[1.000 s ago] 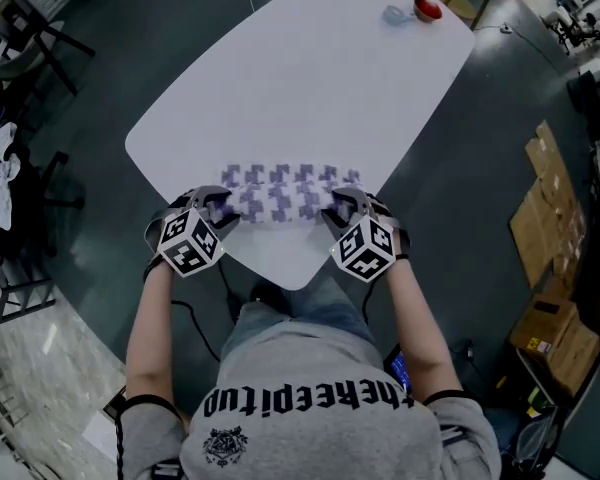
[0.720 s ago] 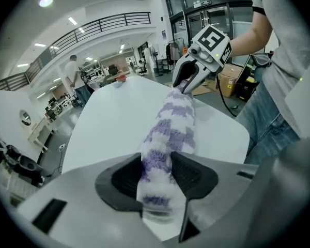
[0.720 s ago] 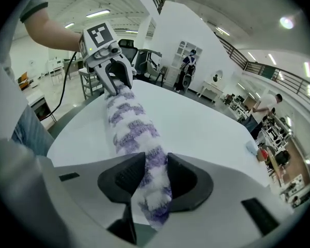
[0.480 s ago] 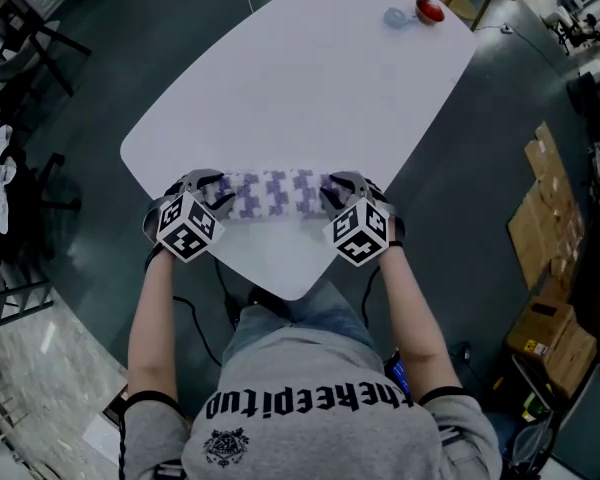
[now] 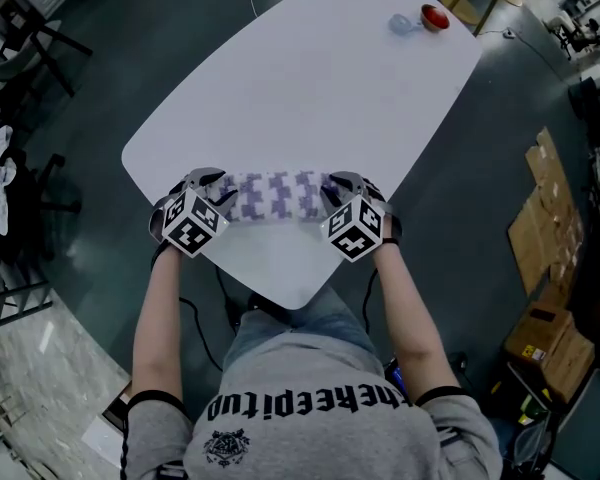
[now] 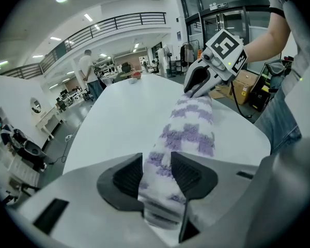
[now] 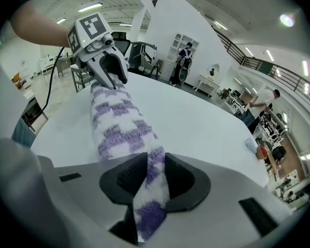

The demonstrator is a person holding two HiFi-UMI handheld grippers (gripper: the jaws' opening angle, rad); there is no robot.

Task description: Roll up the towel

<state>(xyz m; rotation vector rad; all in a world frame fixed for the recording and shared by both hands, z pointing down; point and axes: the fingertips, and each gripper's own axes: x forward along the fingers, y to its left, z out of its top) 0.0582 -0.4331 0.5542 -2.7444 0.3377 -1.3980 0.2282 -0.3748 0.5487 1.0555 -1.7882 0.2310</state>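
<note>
A white towel with purple checks (image 5: 275, 196) lies as a narrow roll across the near part of the white table (image 5: 310, 78). My left gripper (image 5: 212, 194) is shut on its left end and my right gripper (image 5: 338, 194) holds its right end. In the left gripper view the roll (image 6: 188, 128) runs from between my pads (image 6: 157, 172) to the right gripper (image 6: 199, 84) at its far end. In the right gripper view the towel (image 7: 116, 123) is pinched between the jaws (image 7: 156, 175), which are closing; the left gripper (image 7: 111, 71) grips the far end.
A red object (image 5: 435, 15) and a small bluish one (image 5: 402, 22) sit at the table's far right corner. Cardboard boxes (image 5: 550, 228) lie on the floor to the right, and chairs (image 5: 20, 28) stand at the left. The table's near edge is just below the grippers.
Both grippers have moved a little away from the person with the towel ends in them. The towel has gone from a wider band to a narrower roll.
</note>
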